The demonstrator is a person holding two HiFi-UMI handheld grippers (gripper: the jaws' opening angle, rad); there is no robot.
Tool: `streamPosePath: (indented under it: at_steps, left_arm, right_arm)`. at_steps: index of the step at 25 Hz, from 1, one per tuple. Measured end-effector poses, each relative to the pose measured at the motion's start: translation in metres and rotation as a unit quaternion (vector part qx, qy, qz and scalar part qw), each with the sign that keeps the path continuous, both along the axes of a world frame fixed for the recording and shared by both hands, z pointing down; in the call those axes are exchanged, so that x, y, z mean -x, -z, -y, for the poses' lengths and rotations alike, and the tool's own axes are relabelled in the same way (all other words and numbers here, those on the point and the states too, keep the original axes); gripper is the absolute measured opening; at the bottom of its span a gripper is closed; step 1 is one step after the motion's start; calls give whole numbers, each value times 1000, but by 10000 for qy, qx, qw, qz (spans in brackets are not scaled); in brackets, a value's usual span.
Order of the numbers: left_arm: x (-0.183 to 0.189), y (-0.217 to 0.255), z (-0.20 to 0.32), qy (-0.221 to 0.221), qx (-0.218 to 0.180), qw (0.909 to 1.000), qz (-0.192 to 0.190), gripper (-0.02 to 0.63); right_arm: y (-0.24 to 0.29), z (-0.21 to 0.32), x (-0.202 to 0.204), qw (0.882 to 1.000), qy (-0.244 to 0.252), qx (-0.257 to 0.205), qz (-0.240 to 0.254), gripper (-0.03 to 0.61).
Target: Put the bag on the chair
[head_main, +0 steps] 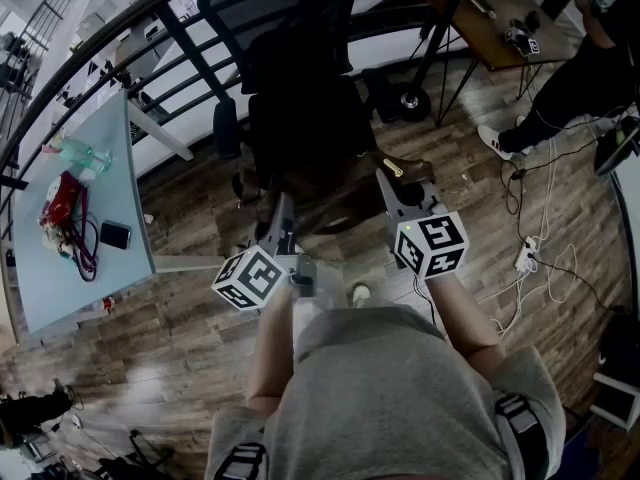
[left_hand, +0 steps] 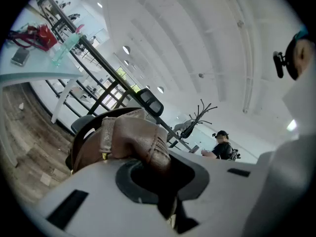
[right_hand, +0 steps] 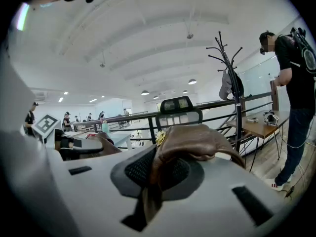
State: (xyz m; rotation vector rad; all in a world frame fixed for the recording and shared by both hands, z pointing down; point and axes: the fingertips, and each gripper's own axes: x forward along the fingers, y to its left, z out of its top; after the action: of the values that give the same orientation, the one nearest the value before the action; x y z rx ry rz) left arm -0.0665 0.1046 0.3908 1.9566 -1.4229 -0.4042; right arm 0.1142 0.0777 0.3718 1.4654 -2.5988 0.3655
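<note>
While left claw (head_main: 283, 206) and right claw (head_main: 388, 182) clamp its ends, the bag (head_main: 338, 200) stretches sideways.

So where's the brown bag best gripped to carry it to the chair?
Take the bag by its soft upper edge, one end per gripper, from the person's side. The leather bunches thin there, and the left gripper and right gripper are shut on it so.

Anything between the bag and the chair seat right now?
Nothing visible. The left hand-held gripper and right hand-held gripper hold the brown bag just in front of the black chair; its seat looks bare.
</note>
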Motion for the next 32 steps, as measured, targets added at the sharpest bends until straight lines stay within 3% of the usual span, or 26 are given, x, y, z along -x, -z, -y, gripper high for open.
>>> streamPosePath:
  at_steps: [9,18,32]
  left_arm:
    - [-21,9,-99,93,176,9998,40,21]
    - [-15,18,-120,224,67,9995,211,21]
    - [-20,9,-135,489,140,9987,56,21]
  right_arm:
    - [7,-91,-17,9996,194,221,-10,25]
    - [12,-111,-13,9994,332,99,22,25]
    - [-6,-120,-19,9968,637,426,247,26]
